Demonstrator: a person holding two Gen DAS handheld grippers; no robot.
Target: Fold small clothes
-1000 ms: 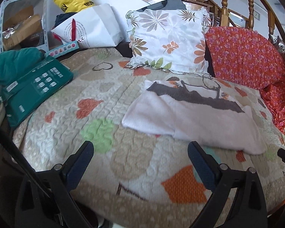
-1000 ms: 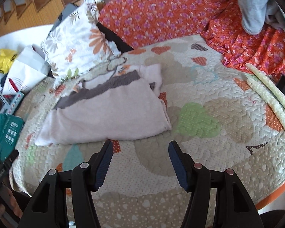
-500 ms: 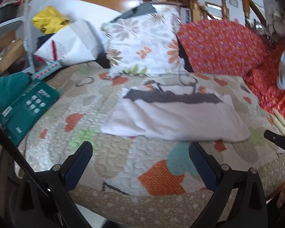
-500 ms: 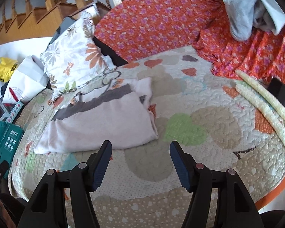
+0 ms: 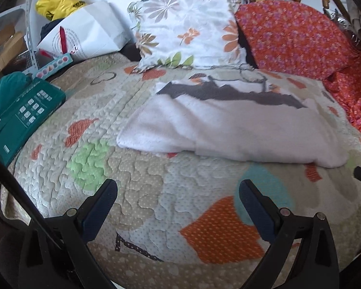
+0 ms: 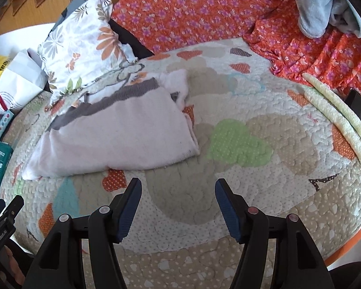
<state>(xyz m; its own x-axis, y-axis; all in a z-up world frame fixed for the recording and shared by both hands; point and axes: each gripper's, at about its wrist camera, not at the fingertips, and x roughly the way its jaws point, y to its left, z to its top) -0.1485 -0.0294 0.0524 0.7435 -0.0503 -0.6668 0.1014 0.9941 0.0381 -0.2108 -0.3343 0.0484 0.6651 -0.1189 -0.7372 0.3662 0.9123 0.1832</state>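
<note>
A pale pink garment (image 5: 231, 130) with a dark grey band lies folded on the heart-patterned quilt (image 5: 142, 192); in the right wrist view (image 6: 118, 134) it lies left of centre. My left gripper (image 5: 178, 192) is open and empty, over the quilt in front of the garment's near edge. My right gripper (image 6: 178, 192) is open and empty, over the quilt just in front of the garment's right corner. Neither touches the garment.
A floral pillow (image 5: 187, 26) and an orange flowered cushion (image 5: 293, 33) stand behind the garment. A teal box (image 5: 21, 118) and a white paper bag (image 5: 84, 33) lie at the left. Grey-blue clothes (image 6: 317, 7) and pale foam rods (image 6: 337, 115) lie at the right.
Both grippers moved closer to the garment after drawing back a little half a second ago. The jaws stayed open and the garment has not moved.
</note>
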